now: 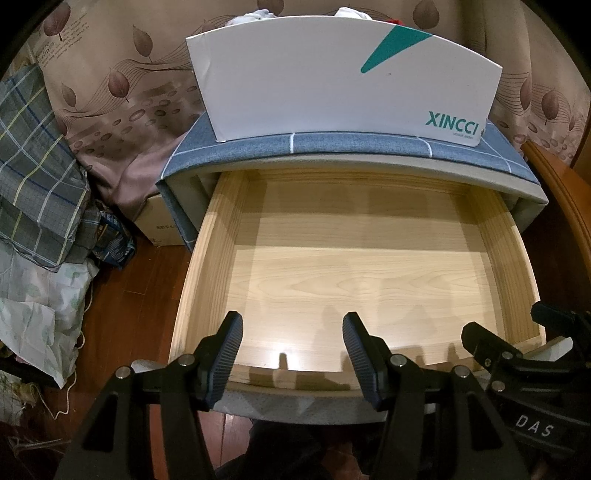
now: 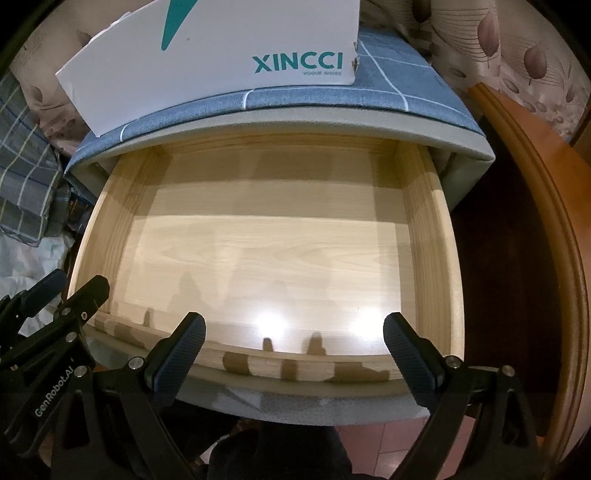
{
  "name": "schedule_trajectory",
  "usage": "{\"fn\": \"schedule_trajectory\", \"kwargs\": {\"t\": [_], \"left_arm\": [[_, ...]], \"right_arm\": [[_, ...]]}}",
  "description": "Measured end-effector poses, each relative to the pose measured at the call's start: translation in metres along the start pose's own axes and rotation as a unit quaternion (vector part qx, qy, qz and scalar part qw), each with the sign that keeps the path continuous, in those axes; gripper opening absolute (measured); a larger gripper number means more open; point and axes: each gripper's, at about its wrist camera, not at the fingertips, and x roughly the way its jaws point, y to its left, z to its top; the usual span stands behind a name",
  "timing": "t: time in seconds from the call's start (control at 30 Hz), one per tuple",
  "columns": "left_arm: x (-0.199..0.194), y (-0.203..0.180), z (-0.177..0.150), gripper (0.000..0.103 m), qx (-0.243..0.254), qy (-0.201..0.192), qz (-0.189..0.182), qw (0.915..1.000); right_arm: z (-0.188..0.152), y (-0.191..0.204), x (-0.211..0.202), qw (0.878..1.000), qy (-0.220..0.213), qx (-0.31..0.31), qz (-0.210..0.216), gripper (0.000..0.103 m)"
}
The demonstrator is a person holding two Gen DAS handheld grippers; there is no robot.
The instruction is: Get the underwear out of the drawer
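The light wooden drawer [image 1: 218, 236] [image 2: 424, 221] stands pulled out of a blue fabric-covered cabinet [image 1: 369, 142]. Only bare wood shows on the drawer's floor; I see no underwear in it. My left gripper [image 1: 292, 321] hangs open over the drawer's front edge with nothing between its fingers, and it also shows at the left of the right wrist view [image 2: 70, 286]. Beside it to the right, my right gripper [image 2: 294, 319] [image 1: 508, 319] is open and holds nothing. White and red cloth [image 1: 349, 13] peeks from a white XINCCI shoe box [image 1: 314, 81] [image 2: 221, 55] on top of the cabinet.
A heap of plaid cloth [image 1: 33, 166] and pale bags lies on the floor at the left. A small cardboard box [image 1: 162, 225] sits beside the cabinet. A leaf-patterned curtain [image 1: 110, 92] hangs behind. A curved wooden furniture edge [image 2: 535, 221] stands close on the right.
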Motion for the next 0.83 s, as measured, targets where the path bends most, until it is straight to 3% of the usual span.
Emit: {"fn": "schedule_trajectory", "kwargs": {"t": [0.83], "left_arm": [[-0.0007, -0.0003, 0.0002, 0.058, 0.006, -0.002, -0.008, 1.0]], "right_arm": [[0.0, -0.0012, 0.0005, 1.0, 0.001, -0.005, -0.001, 0.096]]}}
